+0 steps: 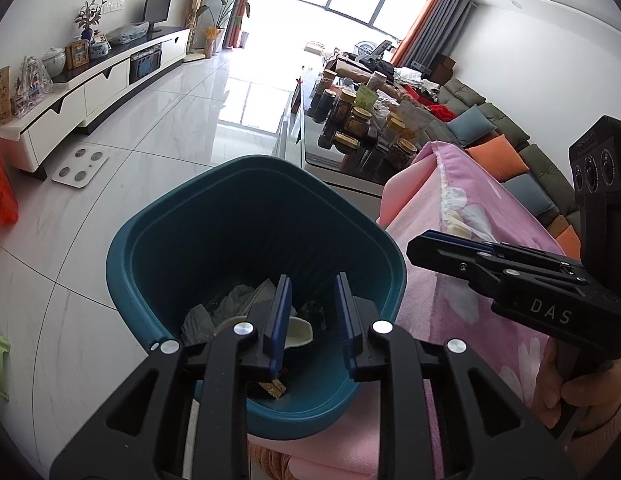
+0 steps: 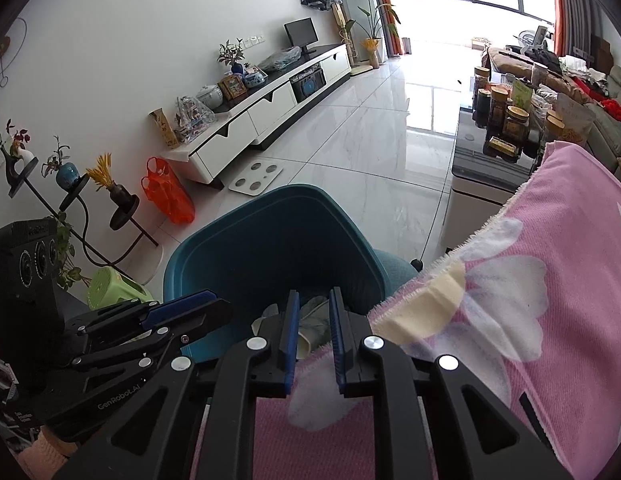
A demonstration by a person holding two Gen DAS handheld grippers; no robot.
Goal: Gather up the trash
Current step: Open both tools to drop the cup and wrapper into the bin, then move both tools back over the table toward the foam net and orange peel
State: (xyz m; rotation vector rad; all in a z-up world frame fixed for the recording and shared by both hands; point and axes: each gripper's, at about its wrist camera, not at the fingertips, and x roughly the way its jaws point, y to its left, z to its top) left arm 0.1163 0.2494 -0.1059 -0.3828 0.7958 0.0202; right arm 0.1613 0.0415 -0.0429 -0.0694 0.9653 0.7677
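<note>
Likely a home living room: sofa (image 1: 506, 128), TV cabinet (image 2: 270, 108).

A deep teal bin (image 1: 246, 216) with a ribbed inner wall holds grey crumpled paper (image 1: 214, 312) and a cream-white scrap (image 1: 298, 334). Beside it, a pink cloth (image 2: 550, 320) carries pale white flower shapes and a cream patch. The left hand-held gripper (image 1: 312, 312) and the right hand-held gripper (image 2: 314, 334) are black with blue pads. The floor (image 1: 150, 120) is glossy white marble-veined tile. An orange plastic bag (image 2: 166, 194) is translucent. A small stool (image 2: 110, 288) is lime green.
</note>
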